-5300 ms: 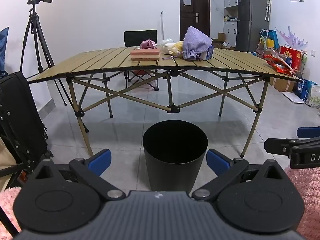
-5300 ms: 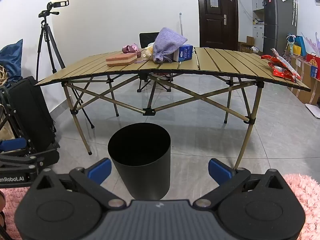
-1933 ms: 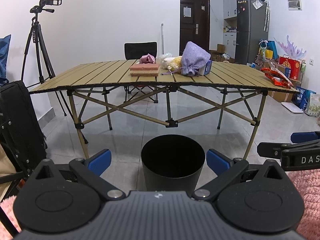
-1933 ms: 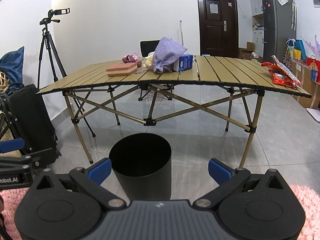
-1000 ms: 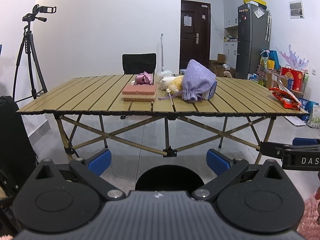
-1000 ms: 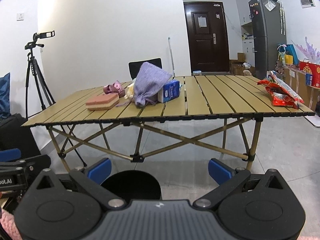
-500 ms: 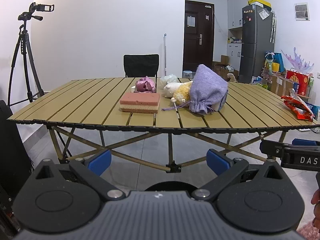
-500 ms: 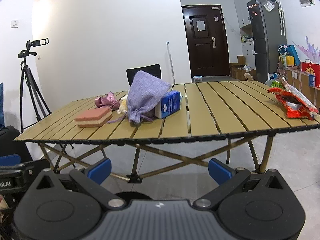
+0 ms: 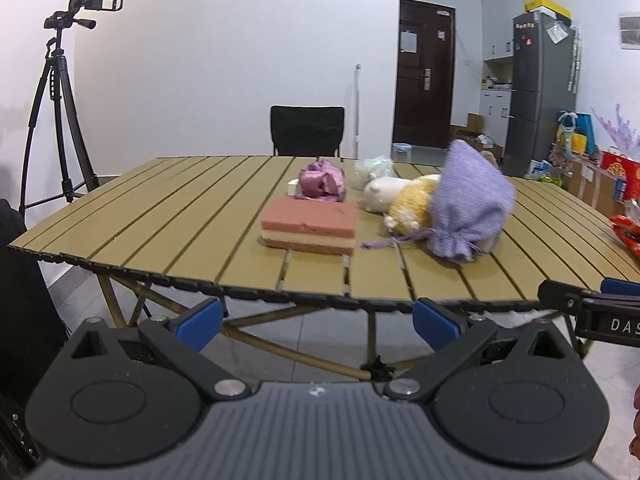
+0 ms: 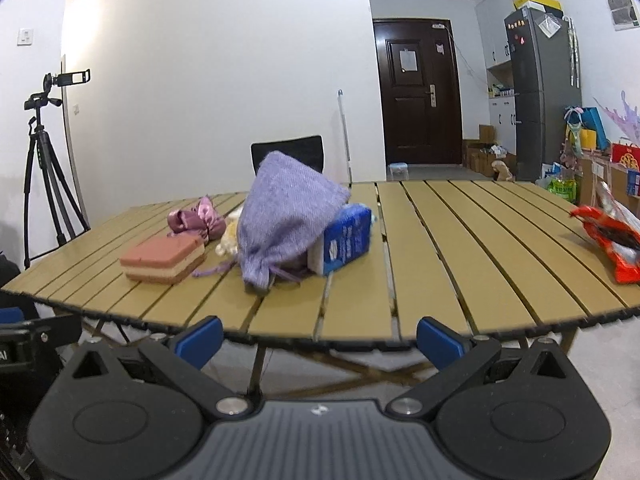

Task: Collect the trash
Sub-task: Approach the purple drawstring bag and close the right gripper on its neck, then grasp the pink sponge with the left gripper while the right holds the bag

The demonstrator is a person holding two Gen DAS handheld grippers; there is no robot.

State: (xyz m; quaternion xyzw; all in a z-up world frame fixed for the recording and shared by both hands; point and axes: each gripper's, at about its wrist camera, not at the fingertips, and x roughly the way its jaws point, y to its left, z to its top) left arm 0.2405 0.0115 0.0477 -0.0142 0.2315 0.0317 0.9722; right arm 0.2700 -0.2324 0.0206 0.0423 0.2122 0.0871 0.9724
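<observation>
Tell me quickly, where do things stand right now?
Left gripper and right gripper open, empty, short of the table edge. Red snack wrapper untouched at far right. Nothing blocking.

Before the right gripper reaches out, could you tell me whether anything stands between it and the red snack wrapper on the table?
Nothing visible does: only bare slats of the table lie between the open right gripper and the red snack wrapper.
</observation>
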